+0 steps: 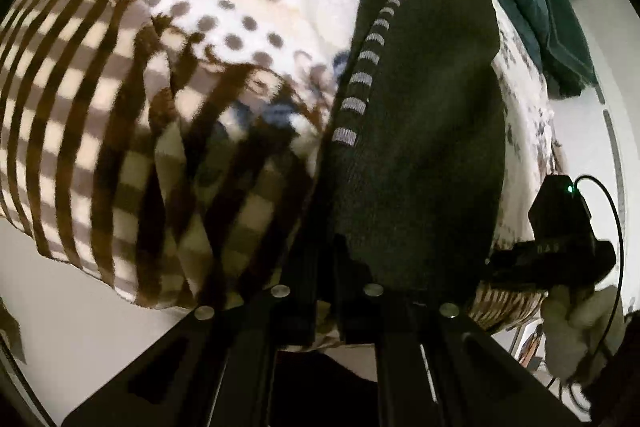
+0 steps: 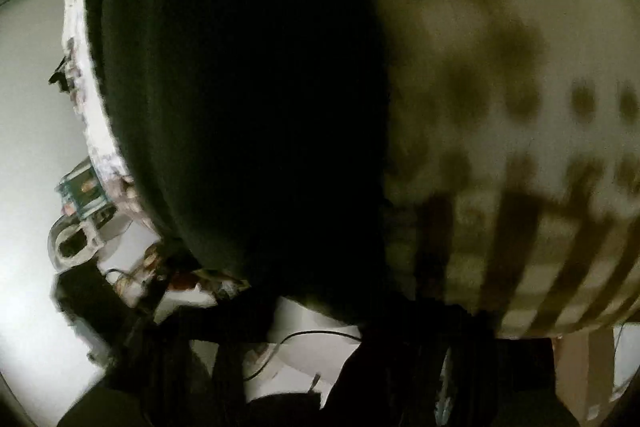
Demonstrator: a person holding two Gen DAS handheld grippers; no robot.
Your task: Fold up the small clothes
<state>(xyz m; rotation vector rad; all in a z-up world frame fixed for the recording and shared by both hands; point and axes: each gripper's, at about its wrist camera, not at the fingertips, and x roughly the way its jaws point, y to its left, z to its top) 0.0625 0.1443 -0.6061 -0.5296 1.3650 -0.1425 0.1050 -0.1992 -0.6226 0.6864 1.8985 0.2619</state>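
A dark garment [image 1: 424,131] with a grey-dashed side stripe [image 1: 366,75] lies on a patterned blanket [image 1: 120,87] with brown stripes and dots. My left gripper [image 1: 328,311] is at the garment's near edge, its fingers close together on the dark cloth. My right gripper shows in the left wrist view [image 1: 532,259] at the garment's right edge. In the right wrist view the same garment [image 2: 248,107] fills the middle, very dark, and the right gripper [image 2: 384,331] is pressed into its near edge; its fingers are lost in shadow.
A second dark green cloth [image 1: 536,11] lies at the blanket's far right. The blanket's near edge hangs over a white floor [image 1: 80,327]. A cable [image 2: 304,339] and cluttered items [image 2: 84,211] lie to the left in the right wrist view.
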